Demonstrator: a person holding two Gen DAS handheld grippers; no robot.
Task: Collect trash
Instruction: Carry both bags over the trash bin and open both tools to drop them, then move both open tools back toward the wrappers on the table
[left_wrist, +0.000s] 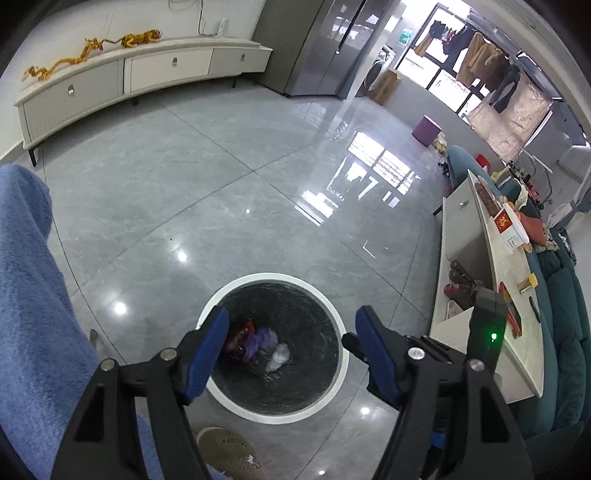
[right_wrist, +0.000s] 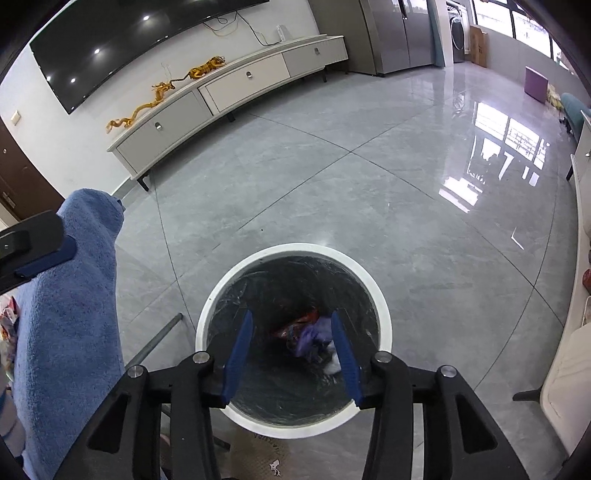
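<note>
Both the left gripper (left_wrist: 290, 354) and right gripper (right_wrist: 291, 356) hung open and empty over the white bin (right_wrist: 218, 306), trash (right_wrist: 310, 332) already inside, so finding more probably came next.

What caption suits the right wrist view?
Open right gripper above white bin holding trash.

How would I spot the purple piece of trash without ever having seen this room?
Find the round white-rimmed bin on the grey tiled floor. Look down into its black liner. The purple crumpled wrapper lies at the bottom between a red-orange wrapper and a white scrap, the only purple item inside.
</note>
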